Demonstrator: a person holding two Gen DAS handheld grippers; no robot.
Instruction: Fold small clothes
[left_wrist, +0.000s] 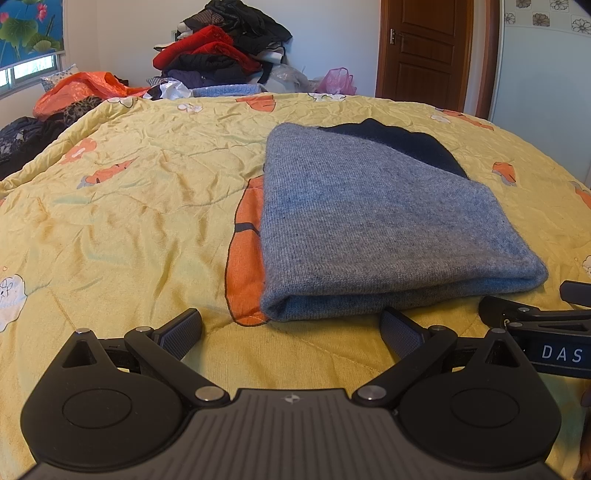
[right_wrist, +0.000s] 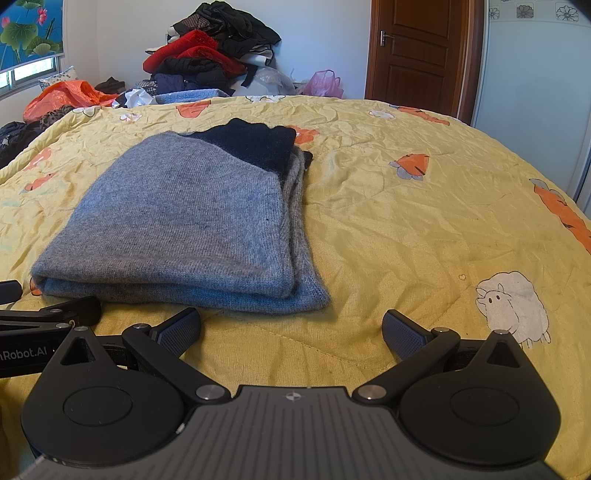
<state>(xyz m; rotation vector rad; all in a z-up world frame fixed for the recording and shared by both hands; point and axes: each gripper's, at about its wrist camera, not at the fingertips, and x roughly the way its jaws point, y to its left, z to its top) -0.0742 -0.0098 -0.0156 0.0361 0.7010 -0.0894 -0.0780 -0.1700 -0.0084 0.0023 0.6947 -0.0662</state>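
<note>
The yellow quilt (right_wrist: 424, 229) gave you wide bare room right of the grey knit garment (right_wrist: 184, 221), which lay folded flat just beyond both tools, its dark section at the far end. This fold looked finished, so your next move was probably to set it aside or fetch from the far clothes pile (right_wrist: 207, 55). Your left gripper (left_wrist: 291, 325) and right gripper (right_wrist: 291, 325) both stood spread apart, holding nothing, close to the near folded edge.

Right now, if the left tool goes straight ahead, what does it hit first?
Likely the folded grey sweater: its near edge lies just ahead of the open left tool, right of centre. Only a strip of yellow quilt lies between. Depth is uncertain.
</note>
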